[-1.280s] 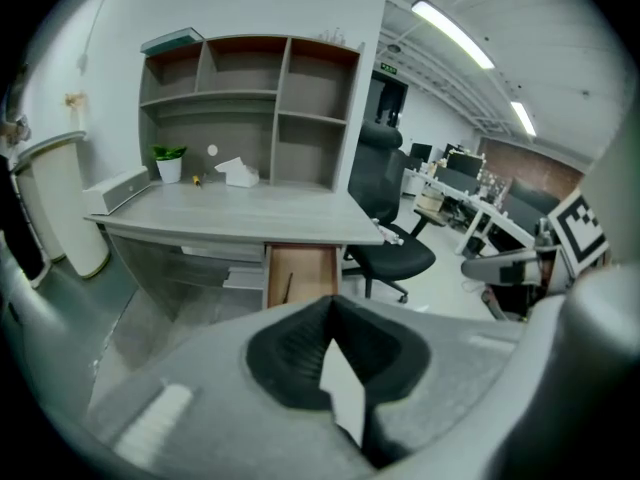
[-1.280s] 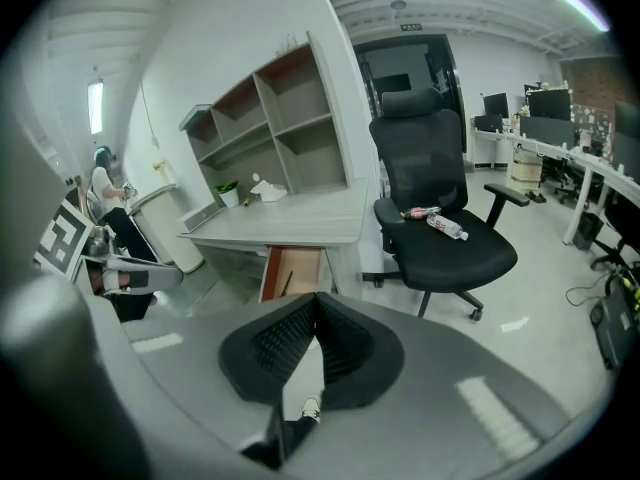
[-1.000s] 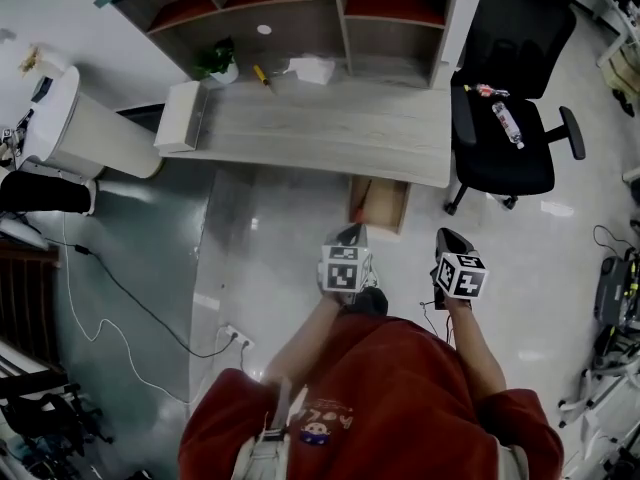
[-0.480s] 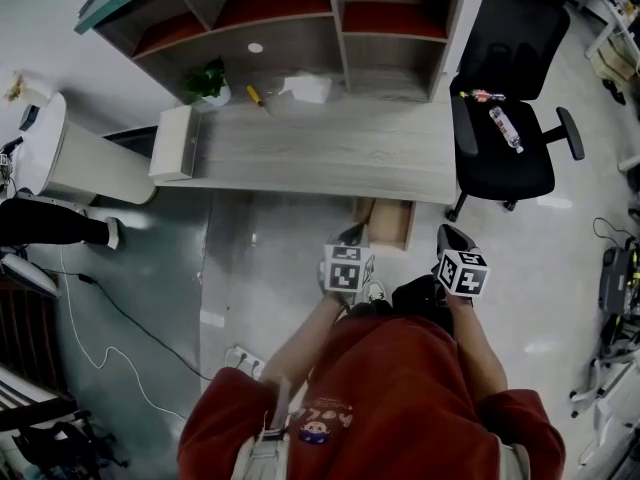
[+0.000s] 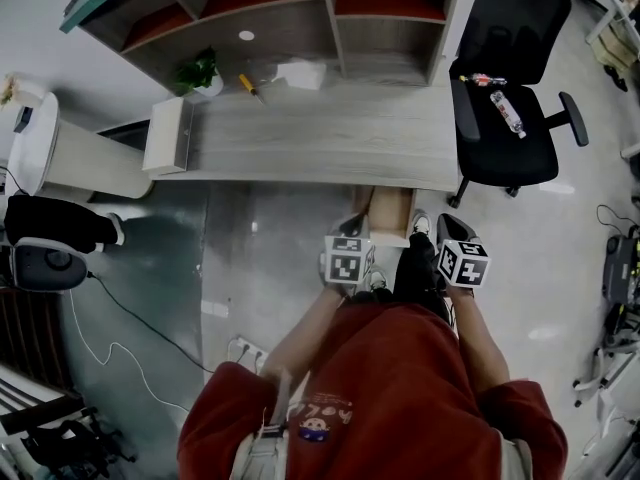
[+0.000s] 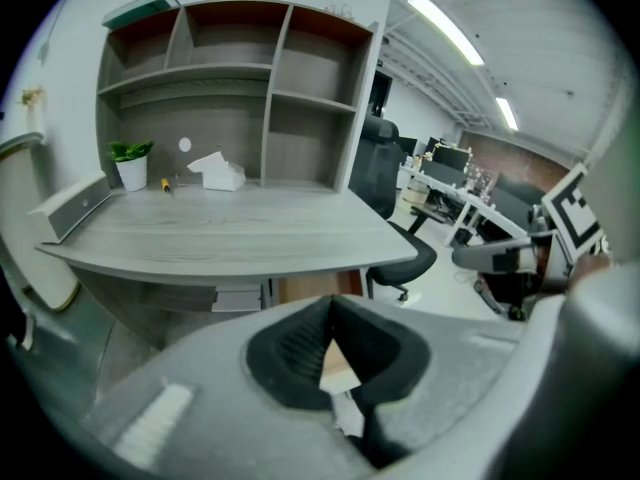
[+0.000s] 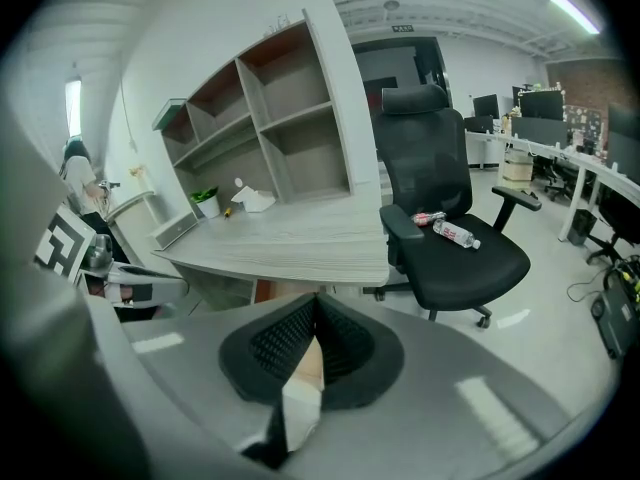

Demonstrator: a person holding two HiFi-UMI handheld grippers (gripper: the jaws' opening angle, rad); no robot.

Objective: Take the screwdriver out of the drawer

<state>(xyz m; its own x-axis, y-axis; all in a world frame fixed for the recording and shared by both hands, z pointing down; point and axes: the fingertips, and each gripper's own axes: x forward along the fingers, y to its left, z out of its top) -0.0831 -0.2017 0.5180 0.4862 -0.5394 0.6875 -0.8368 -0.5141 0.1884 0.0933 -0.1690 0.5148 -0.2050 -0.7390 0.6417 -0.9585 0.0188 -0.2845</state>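
Note:
A brown drawer unit [image 5: 386, 208] stands under the grey desk [image 5: 320, 138]; it shows as a brown panel [image 6: 300, 290] in the left gripper view. No drawer's inside is visible. A small yellow-handled tool [image 5: 246, 84] lies on the desk by the plant, also visible as the yellow tool [image 6: 166, 183]. My left gripper [image 5: 351, 231] and right gripper [image 5: 446, 226] hover side by side in front of the desk's edge, both shut and empty. The left gripper [image 6: 330, 304] and right gripper [image 7: 316, 300] have their tips touching.
A black office chair [image 5: 500, 118] with a bottle on its seat stands right of the desk. On the desk are a potted plant [image 5: 198, 71], a white box [image 5: 165, 136] and white tissue [image 5: 300, 73]. A power strip with cable [image 5: 240, 348] lies on the floor at left.
The person has stepped toward the desk, one foot now forward. Both grippers moved closer to the desk edge and drawer unit, still shut.

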